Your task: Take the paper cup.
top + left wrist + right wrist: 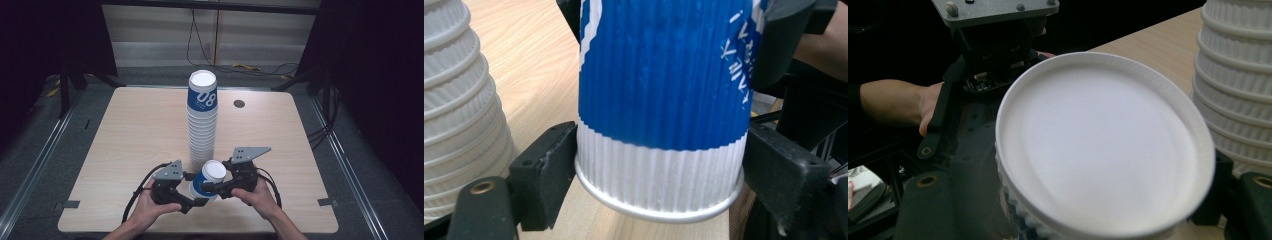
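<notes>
**Cup stack crowds the far side of the grippers**

The tall stack of cups stands just beyond the left gripper and right gripper, blocking the way straight ahead. The bare table lies open to either side of them and past the stack.

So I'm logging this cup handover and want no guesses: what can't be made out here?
- Loose cup, high view: its lower end is hidden by the left gripper and right gripper.
- Right gripper view: the cup's white end covers the jaws, so the grip is unclear.
- Left gripper view: the cup's print is cut off by the edge and unreadable.
- Stack of cups: too small to count.
</notes>
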